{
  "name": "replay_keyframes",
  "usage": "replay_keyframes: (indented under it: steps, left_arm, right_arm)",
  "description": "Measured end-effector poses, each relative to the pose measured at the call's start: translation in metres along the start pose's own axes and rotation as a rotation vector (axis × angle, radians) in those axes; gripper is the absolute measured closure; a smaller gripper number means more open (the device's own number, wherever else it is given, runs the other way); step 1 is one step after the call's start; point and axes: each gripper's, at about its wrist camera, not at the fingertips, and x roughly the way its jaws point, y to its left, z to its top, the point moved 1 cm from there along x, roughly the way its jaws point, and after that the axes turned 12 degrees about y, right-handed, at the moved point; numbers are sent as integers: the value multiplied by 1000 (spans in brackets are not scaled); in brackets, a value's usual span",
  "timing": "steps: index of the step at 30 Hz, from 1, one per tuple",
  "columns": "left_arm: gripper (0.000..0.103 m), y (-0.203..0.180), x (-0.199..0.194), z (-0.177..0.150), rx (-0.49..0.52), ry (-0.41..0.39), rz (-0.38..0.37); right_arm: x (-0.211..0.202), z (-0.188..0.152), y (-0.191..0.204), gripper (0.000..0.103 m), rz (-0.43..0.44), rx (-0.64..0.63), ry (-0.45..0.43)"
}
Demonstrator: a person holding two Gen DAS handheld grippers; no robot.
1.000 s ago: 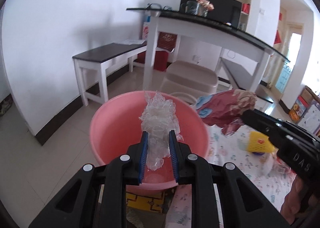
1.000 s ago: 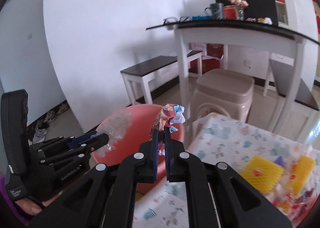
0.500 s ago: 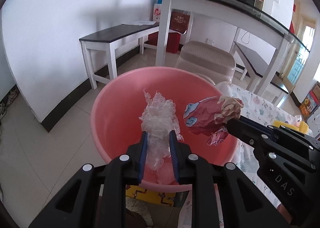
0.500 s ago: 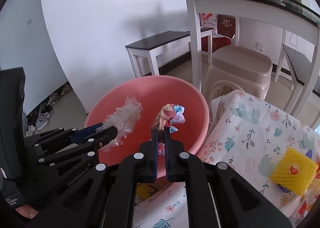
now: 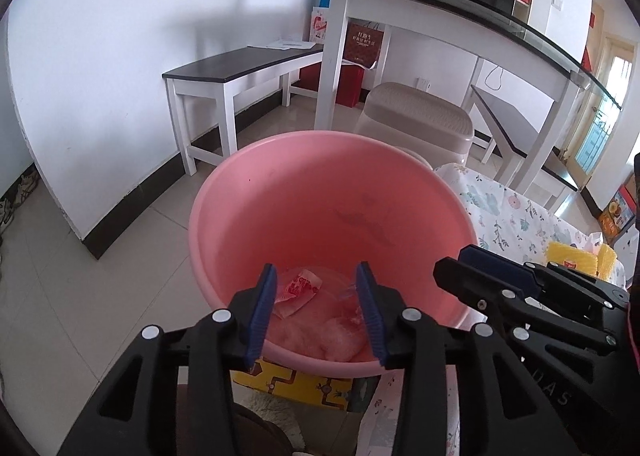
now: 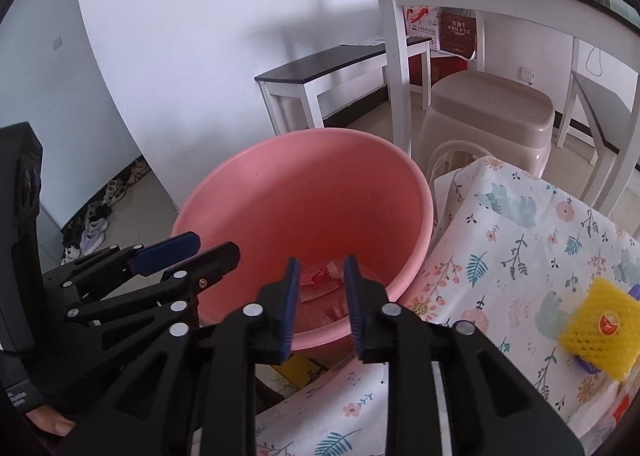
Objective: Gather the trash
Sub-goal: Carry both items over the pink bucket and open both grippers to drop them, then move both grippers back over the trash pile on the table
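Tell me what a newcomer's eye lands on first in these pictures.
The big pink basin fills the middle of both views, with crumpled wrappers lying at its bottom. Both the left gripper and the right gripper hang over its near rim, jaws opening with nothing between them. To the right lies a floral cloth with a bright yellow foam net on it.

"LELECHA" on the white bag (image 6: pixel 420 22); "GenRobot.AI" partly shows on the left claw (image 6: pixel 188 252).
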Motion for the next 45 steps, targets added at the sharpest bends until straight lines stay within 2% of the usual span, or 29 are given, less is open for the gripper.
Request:
replay_keyframes:
  steps: [9, 20, 33, 39, 45]
  left_arm:
    - [58, -1, -15, -3, -1, -34, -28]
    - [58, -21, -41, -9, 46, -105, -109]
    - [58, -82, -65, -20, 200, -153, -211]
    - [58, -119, -72, -27, 286, -147, -280]
    - [58, -161, -76, -40, 390, -130, -339]
  right_arm:
    - [-17, -4, -5, 78, -6, 19, -34]
    - [-54, -21, -14, 78, -49, 36, -89]
    - [-112, -63, -46, 78, -141, 113, -130]
    - [-147, -96, -79, 78, -221, 187, -159]
    - [-187, -135, -124, 78, -318, 315, -208]
